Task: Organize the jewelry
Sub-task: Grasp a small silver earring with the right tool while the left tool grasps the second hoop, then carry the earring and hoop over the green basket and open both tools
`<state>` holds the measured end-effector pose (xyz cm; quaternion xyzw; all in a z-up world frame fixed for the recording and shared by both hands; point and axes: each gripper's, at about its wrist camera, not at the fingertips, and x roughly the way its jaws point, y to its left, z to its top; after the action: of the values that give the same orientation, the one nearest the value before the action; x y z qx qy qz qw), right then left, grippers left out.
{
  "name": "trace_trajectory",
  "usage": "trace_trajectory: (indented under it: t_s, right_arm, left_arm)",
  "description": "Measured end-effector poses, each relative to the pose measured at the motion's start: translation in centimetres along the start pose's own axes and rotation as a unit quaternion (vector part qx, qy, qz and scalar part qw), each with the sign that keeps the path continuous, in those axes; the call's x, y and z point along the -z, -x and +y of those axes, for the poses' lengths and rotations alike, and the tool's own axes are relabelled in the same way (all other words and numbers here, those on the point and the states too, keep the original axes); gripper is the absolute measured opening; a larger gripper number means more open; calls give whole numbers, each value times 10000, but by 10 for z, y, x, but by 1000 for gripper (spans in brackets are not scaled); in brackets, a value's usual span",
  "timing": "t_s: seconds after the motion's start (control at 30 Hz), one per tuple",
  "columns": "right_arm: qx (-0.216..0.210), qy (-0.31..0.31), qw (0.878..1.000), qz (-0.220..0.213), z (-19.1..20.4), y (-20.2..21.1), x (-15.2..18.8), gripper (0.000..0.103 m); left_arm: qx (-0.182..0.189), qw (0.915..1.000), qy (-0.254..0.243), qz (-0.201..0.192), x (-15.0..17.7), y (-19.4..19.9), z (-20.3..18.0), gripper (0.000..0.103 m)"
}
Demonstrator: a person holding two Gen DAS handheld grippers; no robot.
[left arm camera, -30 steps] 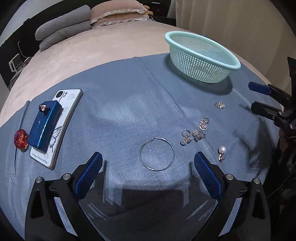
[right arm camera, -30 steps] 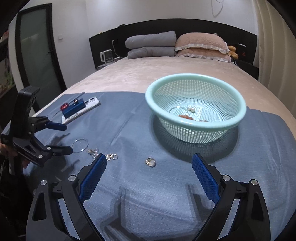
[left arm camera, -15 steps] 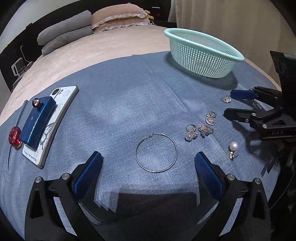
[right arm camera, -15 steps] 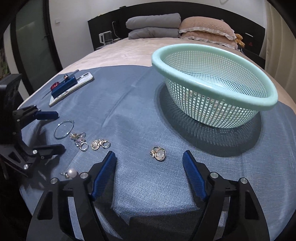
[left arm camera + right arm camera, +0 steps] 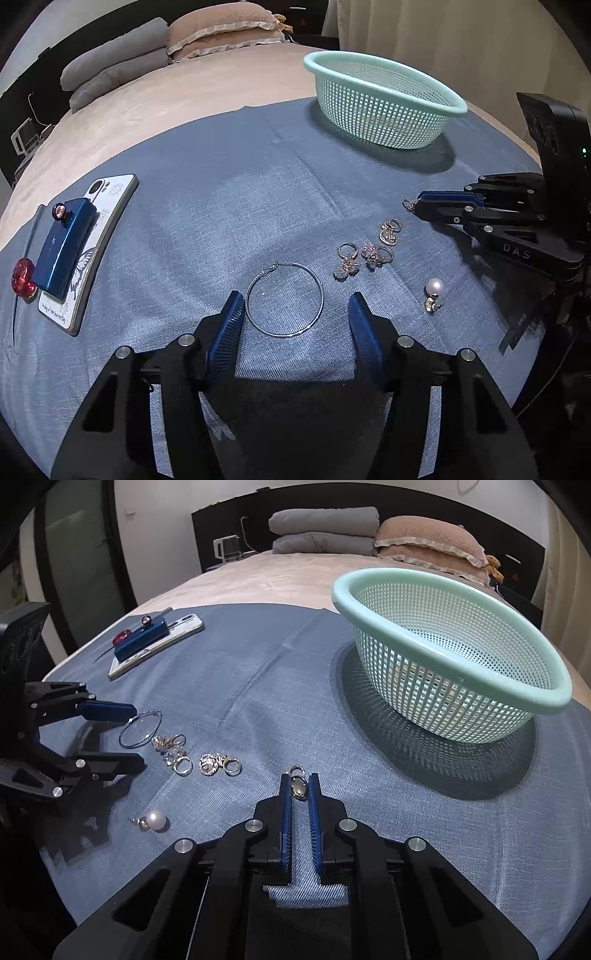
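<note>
A large silver hoop earring (image 5: pixel 284 299) lies flat on the blue cloth between the fingers of my left gripper (image 5: pixel 294 297). Its jaws are closing, and both pads still stand clear of the hoop. My right gripper (image 5: pixel 299 777) is closing tight on a small oval earring (image 5: pixel 298 787), with the pads pressed on its sides at cloth level. In the left wrist view the right gripper (image 5: pixel 415 206) shows that earring (image 5: pixel 408 204) at its tip. The mint mesh basket (image 5: pixel 461 709) stands behind it to the right.
Several small sparkly earrings (image 5: pixel 364 254) and a pearl earring (image 5: pixel 434 288) lie between the two grippers. A phone (image 5: pixel 110 206) carrying a blue box (image 5: pixel 62 251) lies at the cloth's left edge, beside a red gem (image 5: pixel 23 282). Pillows are stacked at the bed's head.
My right gripper came down over the oval earring and shut on it. My left gripper's jaws narrowed around the hoop without the hand moving.
</note>
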<state>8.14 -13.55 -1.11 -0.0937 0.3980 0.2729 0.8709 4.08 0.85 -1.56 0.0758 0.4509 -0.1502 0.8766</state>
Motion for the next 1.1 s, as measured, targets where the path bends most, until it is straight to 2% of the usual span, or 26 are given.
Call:
trace_trajectory:
  t_s: [0.2,0.3,0.67,0.87,1.1]
  right_arm:
    - [-88,-19,10000,23,1,1,0,5]
    - [-167,-63,9998,52,0,4,1,5]
    - [-369,-113,9992,41,8,24,7,4]
    - [-489,-135,9986,-175,6,48,0,4]
    - [-241,-17,9977,-633,-8,86,-27,4]
  left_arm:
    - [-37,10000,23,21,1,1,-4,49]
    - [-46,9998,201,-35,4,3,-2,42]
    - [16,9984,553,-81,10,21,2,42]
    - [-21,9978,636,-178,5,45,8,41]
    - [-47,9987,379,-328,-22,65,1,41]
